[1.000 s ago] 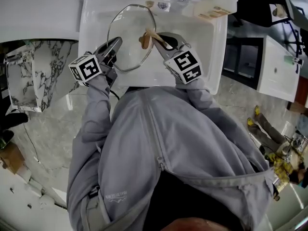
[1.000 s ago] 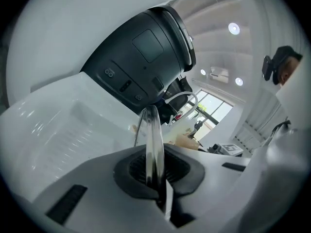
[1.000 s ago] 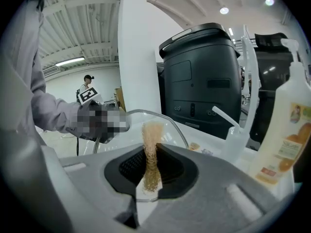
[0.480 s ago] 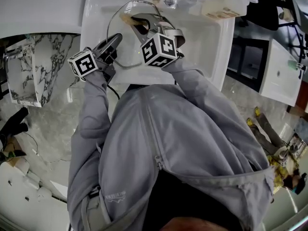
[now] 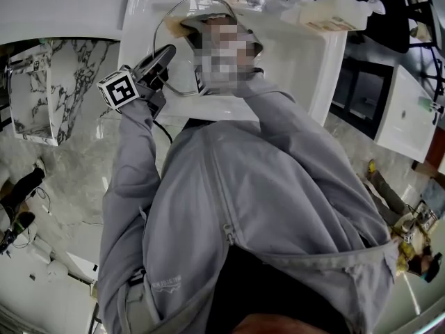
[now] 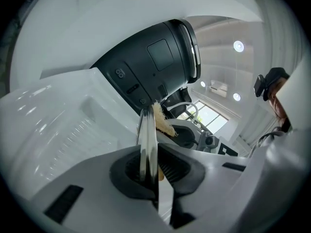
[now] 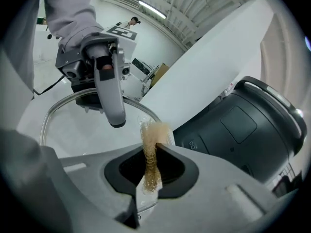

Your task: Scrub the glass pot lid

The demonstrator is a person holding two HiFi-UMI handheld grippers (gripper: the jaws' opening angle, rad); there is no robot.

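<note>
In the head view the glass pot lid [image 5: 179, 65] stands tilted over the white sink [image 5: 299, 54]. My left gripper [image 5: 167, 53] is shut on its lower left rim. The left gripper view shows the lid's metal rim [image 6: 146, 144] edge-on between the shut jaws of that gripper [image 6: 148, 118]. My right gripper [image 7: 153, 130] is shut on a tan fibrous scrubber [image 7: 153, 149]. The scrubber [image 5: 174, 25] lies against the lid's upper left edge. A mosaic patch hides most of the right gripper in the head view. The right gripper view shows the lid's rim [image 7: 63, 106] and the left gripper [image 7: 111, 93] beyond it.
A dark grey round appliance [image 7: 243, 125] sits close beside the sink, also filling the left gripper view [image 6: 155, 67]. A pale container [image 5: 334, 12] rests at the sink's back right corner. A marble counter [image 5: 42, 110] lies to the left.
The right gripper has swept left across the lid and rolled over, carrying the scrubber from the lid's middle to its upper left edge. The left gripper has kept its hold on the rim.
</note>
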